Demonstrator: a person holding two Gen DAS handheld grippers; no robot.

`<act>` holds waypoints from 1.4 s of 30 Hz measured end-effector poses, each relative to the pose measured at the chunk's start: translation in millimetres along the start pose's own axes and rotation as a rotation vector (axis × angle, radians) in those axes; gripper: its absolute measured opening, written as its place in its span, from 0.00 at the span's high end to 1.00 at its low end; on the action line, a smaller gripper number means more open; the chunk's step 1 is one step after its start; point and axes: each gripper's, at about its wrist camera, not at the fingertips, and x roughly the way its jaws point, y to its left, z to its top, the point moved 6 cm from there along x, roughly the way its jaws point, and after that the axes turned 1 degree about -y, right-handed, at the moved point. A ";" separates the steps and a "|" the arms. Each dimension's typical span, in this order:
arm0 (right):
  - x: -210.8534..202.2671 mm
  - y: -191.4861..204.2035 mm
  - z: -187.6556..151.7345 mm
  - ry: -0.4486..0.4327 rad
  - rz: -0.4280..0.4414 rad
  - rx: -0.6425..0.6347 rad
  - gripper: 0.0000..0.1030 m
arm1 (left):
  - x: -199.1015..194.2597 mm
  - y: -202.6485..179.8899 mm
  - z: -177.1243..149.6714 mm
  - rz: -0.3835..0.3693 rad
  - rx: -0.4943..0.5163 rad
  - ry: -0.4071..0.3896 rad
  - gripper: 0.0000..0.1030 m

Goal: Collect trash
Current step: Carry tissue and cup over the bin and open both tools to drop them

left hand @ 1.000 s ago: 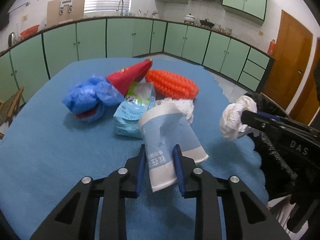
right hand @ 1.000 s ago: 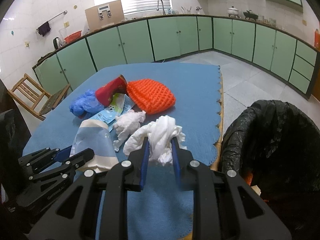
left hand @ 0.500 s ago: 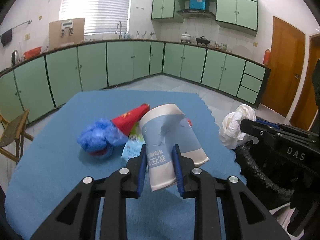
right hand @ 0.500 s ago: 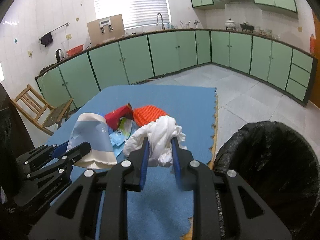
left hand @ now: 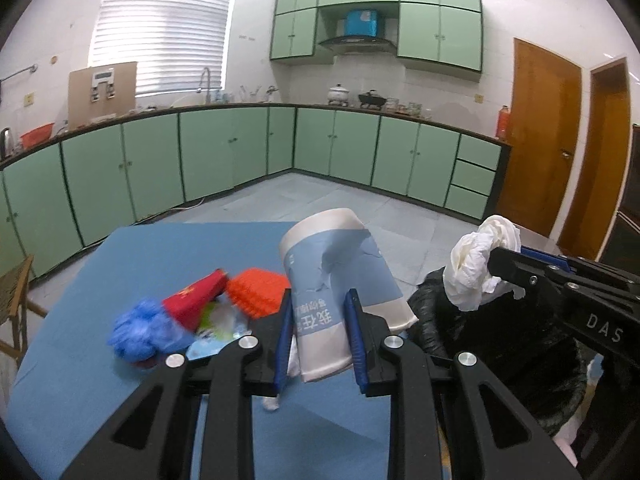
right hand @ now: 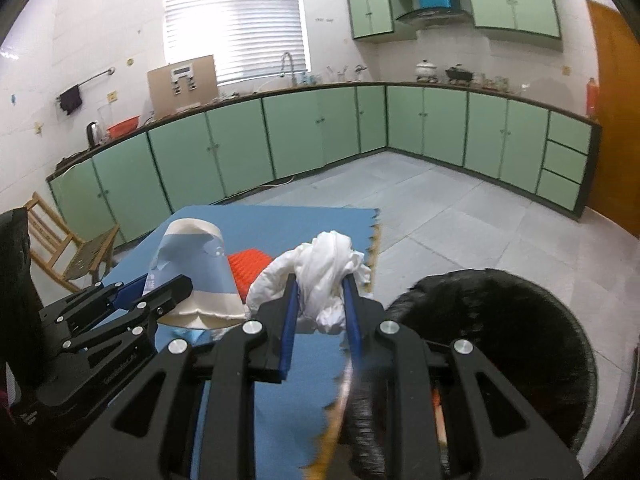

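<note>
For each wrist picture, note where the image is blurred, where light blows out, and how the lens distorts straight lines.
Left wrist view: the red wrapper and blue bag on the table are smeared, while the paper cup stays sharp; the counter bows. Right wrist view: the window blinds blow out white, the bin liner rim streaks near the right gripper, and dark corners vignette the frame.

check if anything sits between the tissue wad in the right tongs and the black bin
Nothing visible does. The right tongs hold the tissue wad above the table's edge, and the bin stands open just beside them, with clear air between.
</note>
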 end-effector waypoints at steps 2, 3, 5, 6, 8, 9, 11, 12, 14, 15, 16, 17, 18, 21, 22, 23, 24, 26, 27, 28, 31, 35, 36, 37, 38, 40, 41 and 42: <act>-4.7 -13.1 0.8 -0.008 -0.025 0.008 0.80 | 5.5 -14.9 4.9 -0.024 0.014 -0.005 0.76; -6.7 -19.3 1.1 -0.011 -0.038 0.011 0.80 | 7.1 -20.1 6.4 -0.032 0.019 -0.006 0.76; -11.0 -32.5 0.8 -0.015 -0.065 0.018 0.80 | 12.6 -34.3 9.6 -0.056 0.033 -0.007 0.76; -12.9 -37.9 0.7 -0.018 -0.076 0.020 0.80 | 16.5 -43.5 10.9 -0.070 0.041 -0.005 0.76; -16.9 -51.0 -0.7 -0.022 -0.102 0.029 0.80 | 21.9 -55.6 12.3 -0.091 0.052 -0.005 0.76; -18.3 -56.8 -1.5 -0.023 -0.112 0.035 0.80 | 25.4 -64.9 13.3 -0.104 0.060 -0.006 0.76; -21.0 -71.3 -4.3 -0.022 -0.136 0.046 0.80 | 31.4 -79.1 15.6 -0.125 0.070 -0.011 0.76; -21.7 -77.4 -5.6 -0.021 -0.146 0.050 0.80 | 34.5 -86.2 16.4 -0.134 0.075 -0.012 0.76; -22.3 -90.8 -8.6 -0.017 -0.167 0.058 0.80 | 40.1 -98.0 17.6 -0.151 0.080 -0.011 0.76; -22.6 -99.6 -10.6 -0.016 -0.181 0.066 0.80 | 43.0 -104.3 17.4 -0.159 0.084 -0.009 0.76; -22.7 -105.3 -12.2 -0.014 -0.189 0.072 0.80 | 46.6 -112.9 17.2 -0.168 0.091 -0.008 0.76; -22.9 -113.6 -14.3 -0.013 -0.200 0.081 0.80 | 49.1 -119.0 17.1 -0.175 0.097 -0.008 0.76; -23.0 -119.8 -16.2 -0.011 -0.207 0.088 0.80 | 51.2 -125.0 17.1 -0.183 0.102 -0.008 0.76; -22.6 -140.7 -24.6 -0.002 -0.237 0.111 0.80 | 61.8 -144.3 16.3 -0.207 0.117 -0.004 0.75; -22.7 -148.1 -28.1 0.002 -0.246 0.121 0.80 | 65.0 -149.0 14.5 -0.214 0.117 0.001 0.75; -22.8 -155.0 -31.6 0.004 -0.254 0.131 0.80 | 67.1 -152.1 13.4 -0.218 0.117 0.004 0.75; -22.6 -159.1 -34.7 0.006 -0.261 0.138 0.79 | 70.8 -156.4 12.6 -0.223 0.117 0.006 0.75; -22.7 -171.6 -43.0 0.016 -0.278 0.153 0.79 | 77.9 -165.0 10.5 -0.228 0.126 0.008 0.75; -21.8 -177.4 -47.8 0.022 -0.285 0.163 0.79 | 81.4 -169.3 9.3 -0.231 0.130 0.011 0.75; -20.6 -180.7 -51.9 0.028 -0.289 0.170 0.79 | 83.8 -169.7 8.3 -0.233 0.133 0.014 0.75; -16.0 -188.9 -65.1 0.053 -0.302 0.182 0.78 | 94.4 -178.2 1.9 -0.243 0.140 0.032 0.73; -11.0 -195.5 -80.6 0.077 -0.324 0.194 0.67 | 102.8 -181.8 -1.4 -0.264 0.138 0.046 0.65; -10.1 -197.0 -83.7 0.081 -0.328 0.198 0.63 | 104.4 -183.5 -2.2 -0.268 0.143 0.049 0.63; -9.5 -199.6 -86.2 0.082 -0.334 0.204 0.60 | 104.3 -184.1 -2.7 -0.270 0.145 0.049 0.63; -9.7 -201.7 -87.0 0.081 -0.341 0.206 0.50 | 103.6 -184.1 -2.7 -0.273 0.146 0.047 0.61; -9.9 -204.6 -87.9 0.072 -0.361 0.211 0.37 | 104.4 -183.2 -1.8 -0.273 0.143 0.047 0.56; -10.4 -205.6 -88.0 0.066 -0.368 0.212 0.32 | 104.3 -183.8 -1.8 -0.271 0.139 0.046 0.55; -11.2 -205.2 -88.3 0.063 -0.375 0.211 0.27 | 104.0 -182.0 -1.4 -0.271 0.133 0.047 0.54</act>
